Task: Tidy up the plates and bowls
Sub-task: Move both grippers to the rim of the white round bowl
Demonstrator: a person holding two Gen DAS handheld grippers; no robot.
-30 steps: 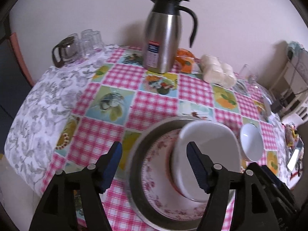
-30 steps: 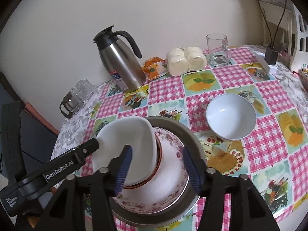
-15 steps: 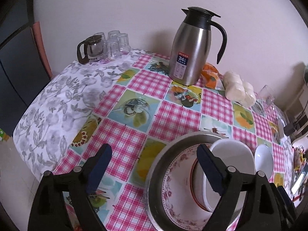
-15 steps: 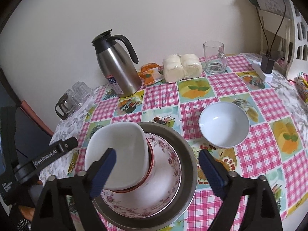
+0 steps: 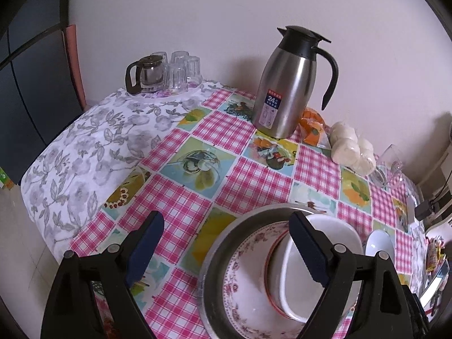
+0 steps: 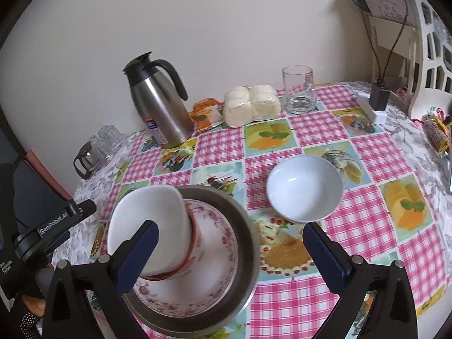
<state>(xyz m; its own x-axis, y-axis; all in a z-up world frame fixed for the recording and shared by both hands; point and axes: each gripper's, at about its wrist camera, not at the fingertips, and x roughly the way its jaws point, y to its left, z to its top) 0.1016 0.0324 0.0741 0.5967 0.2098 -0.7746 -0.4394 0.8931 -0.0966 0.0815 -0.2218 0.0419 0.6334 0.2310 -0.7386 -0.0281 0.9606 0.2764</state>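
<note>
A metal basin (image 6: pixel 243 254) holds a floral plate (image 6: pixel 214 276), a red-rimmed bowl and a squarish white bowl (image 6: pixel 147 223) nested on top. The stack also shows in the left wrist view (image 5: pixel 333 243). A loose round white bowl (image 6: pixel 303 188) stands on the cloth to the basin's right, and its edge shows in the left wrist view (image 5: pixel 380 245). My right gripper (image 6: pixel 231 257) is open and empty above the basin's near side. My left gripper (image 5: pixel 226 248) is open and empty over the basin's left rim. The left gripper body shows in the right wrist view (image 6: pixel 53 223).
A steel thermos jug (image 6: pixel 158 104) stands at the back, with an orange packet (image 6: pixel 204 113), wrapped buns (image 6: pixel 251 104) and a glass mug (image 6: pixel 299 90) beside it. A glass pot and tumblers (image 5: pixel 163 73) sit at the back left. A charger block (image 6: pixel 377 101) is far right.
Both grippers have opened wide and drawn back from the stacked bowls. The squarish white bowl stays nested in the basin.
</note>
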